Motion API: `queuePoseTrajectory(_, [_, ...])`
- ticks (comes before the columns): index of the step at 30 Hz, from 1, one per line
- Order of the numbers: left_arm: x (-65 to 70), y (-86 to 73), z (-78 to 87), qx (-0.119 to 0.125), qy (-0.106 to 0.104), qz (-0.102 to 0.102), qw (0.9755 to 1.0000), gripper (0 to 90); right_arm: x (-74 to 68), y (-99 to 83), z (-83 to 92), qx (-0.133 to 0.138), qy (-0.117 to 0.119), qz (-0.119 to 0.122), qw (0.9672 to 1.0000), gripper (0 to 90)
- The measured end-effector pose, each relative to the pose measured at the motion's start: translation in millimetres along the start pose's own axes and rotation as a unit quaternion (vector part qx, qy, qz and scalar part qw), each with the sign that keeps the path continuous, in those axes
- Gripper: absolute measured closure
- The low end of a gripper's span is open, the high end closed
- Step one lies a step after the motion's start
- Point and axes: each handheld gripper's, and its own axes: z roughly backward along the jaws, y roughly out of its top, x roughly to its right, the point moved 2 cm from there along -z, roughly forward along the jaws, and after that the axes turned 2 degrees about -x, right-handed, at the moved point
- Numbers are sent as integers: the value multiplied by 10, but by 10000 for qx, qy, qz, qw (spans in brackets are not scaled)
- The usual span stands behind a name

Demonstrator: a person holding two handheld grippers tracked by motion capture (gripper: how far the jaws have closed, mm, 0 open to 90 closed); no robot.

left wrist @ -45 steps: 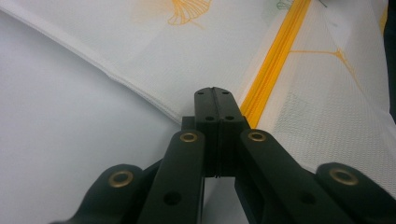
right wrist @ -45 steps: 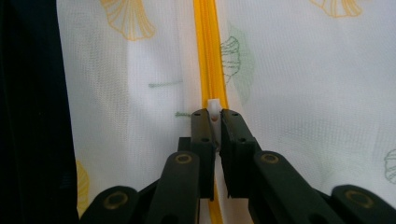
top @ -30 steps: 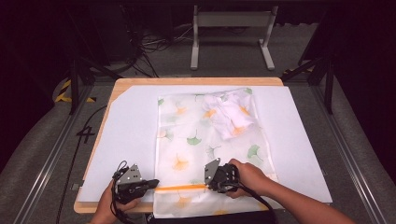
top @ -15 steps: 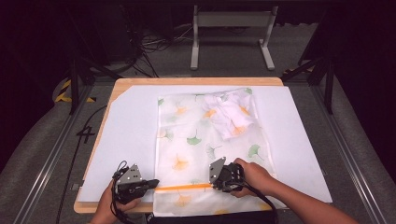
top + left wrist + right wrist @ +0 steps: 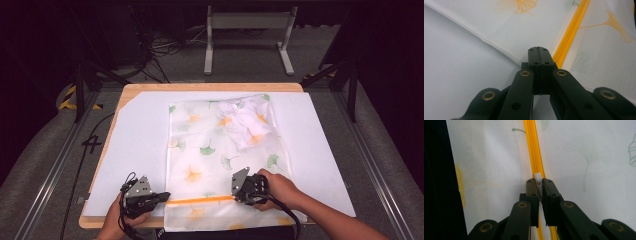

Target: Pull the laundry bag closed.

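Since a second ago the right tool [image 5: 235, 197] has slid a little rightward along the orange zipper [image 5: 200, 200], away from the left tool [image 5: 165, 196], which sits where it was.

Nearest the person, the left hand [image 5: 120, 220] holds the left tool at the near left edge of the mesh laundry bag [image 5: 200, 165]. In the left gripper view its jaws are pressed flat together with no gap, their tips [image 5: 538, 50] at the bag's white hem [image 5: 486, 41], just beside the end of the zipper [image 5: 570, 30]; whether they pinch the fabric itself cannot be told from there.

To the right, the right hand [image 5: 280, 190] holds the right tool over the zipper line. In the right gripper view the jaws are narrow and closed on a small white zipper pull [image 5: 538, 176], which pokes out between the tips [image 5: 538, 181], with the orange zipper track [image 5: 532, 145] running straight ahead.

The bag lies flat on a white sheet [image 5: 135, 145] covering the wooden counter [image 5: 125, 95]. It is translucent white, printed with orange and green ginkgo leaves, and its near end reaches the counter's near edge. Inside its far right corner lies a bunched white garment [image 5: 247, 122].

Beyond the counter stands a grey metal stand [image 5: 247, 40] on a dark floor, with black cables [image 5: 160, 47] to its left.
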Motion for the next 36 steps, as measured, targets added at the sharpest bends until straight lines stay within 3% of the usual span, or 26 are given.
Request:
queuePoseTrajectory(13, [-2,-2,-1,16,-14,8,10000,900,43,-167,79,22,-31,-155,9999,841])
queuePoseTrajectory(29, [-6,-3,-1,30,-24,-6,10000,900,39,-273,144,50,-105,-163,9998,841])
queuePoseTrajectory(35, [-11,-5,-1,33,-40,-7,10000,900,41,-282,153,-124,-187,-47,9997,842])
queuePoseTrajectory(36, [-11,-5,0,33,-39,-7,10000,900,34,-292,157,-139,-166,-131,9997,841])
